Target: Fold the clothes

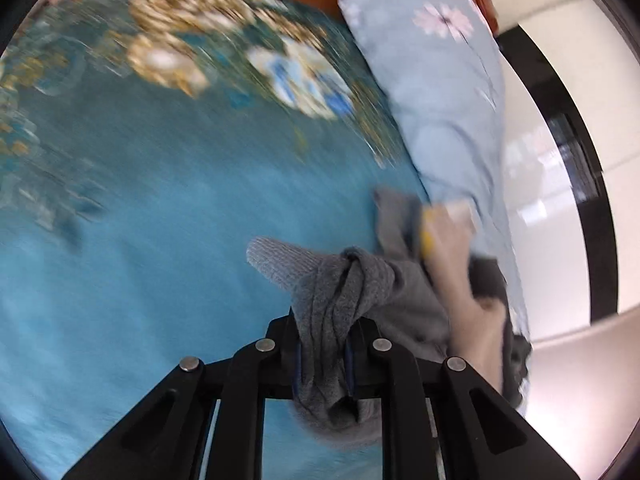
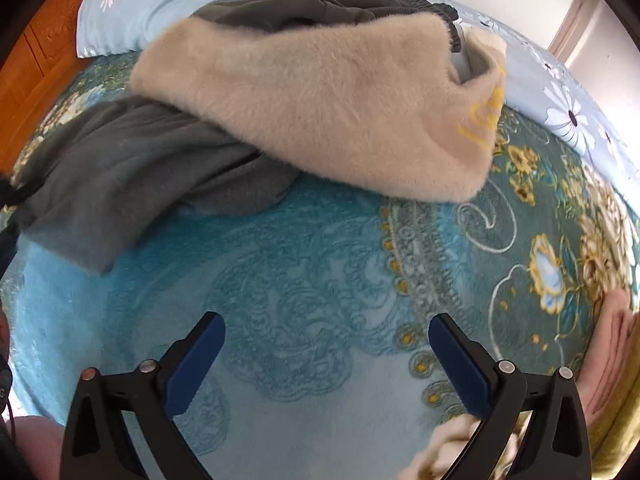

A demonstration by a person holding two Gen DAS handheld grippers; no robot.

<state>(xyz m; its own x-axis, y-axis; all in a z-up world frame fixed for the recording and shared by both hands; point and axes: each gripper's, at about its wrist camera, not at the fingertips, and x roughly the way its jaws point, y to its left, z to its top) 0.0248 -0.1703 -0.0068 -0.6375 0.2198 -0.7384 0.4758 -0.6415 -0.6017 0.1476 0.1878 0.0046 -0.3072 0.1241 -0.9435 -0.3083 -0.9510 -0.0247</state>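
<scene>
The left tongs (image 1: pixel 323 354) are closed on a bunched part of the grey garment (image 1: pixel 340 292), which hangs over the blue blanket (image 1: pixel 140 260) on the bed. The right tongs (image 2: pixel 326 354) stand wide open above the blanket, with nothing between them. Behind them the grey garment lies partly under a beige fluffy sweater (image 2: pixel 320 108), near the pale blue pillow (image 2: pixel 160 4).
</scene>
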